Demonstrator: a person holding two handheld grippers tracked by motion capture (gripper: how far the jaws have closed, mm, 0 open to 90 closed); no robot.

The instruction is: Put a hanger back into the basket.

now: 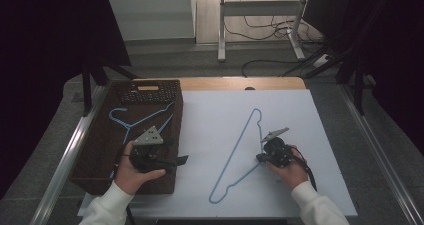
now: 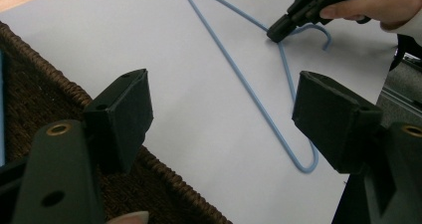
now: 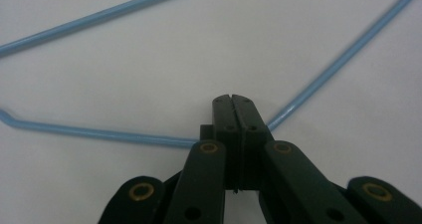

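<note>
A blue wire hanger [image 1: 238,146] lies flat on the white sheet [image 1: 300,120] in the middle of the table. My right gripper [image 1: 260,157] is shut on it at the neck, where the two wires meet below the hook. In the right gripper view the jaws [image 3: 233,102] are pressed together, and the hanger's wires [image 3: 99,16] run out to both sides. My left gripper [image 1: 181,160] hovers over the near right corner of the brown wicker tray [image 1: 100,150]. It [image 2: 226,114] is open and holds nothing. Beyond it lie the hanger [image 2: 247,88] and the right gripper [image 2: 276,32].
A second blue hanger [image 1: 131,126] lies in the wicker tray, with a dark perforated object [image 1: 149,91] at the tray's far end. The tray's woven rim [image 2: 40,69] runs under my left jaw. A bare wooden strip [image 1: 240,83] edges the table's far side.
</note>
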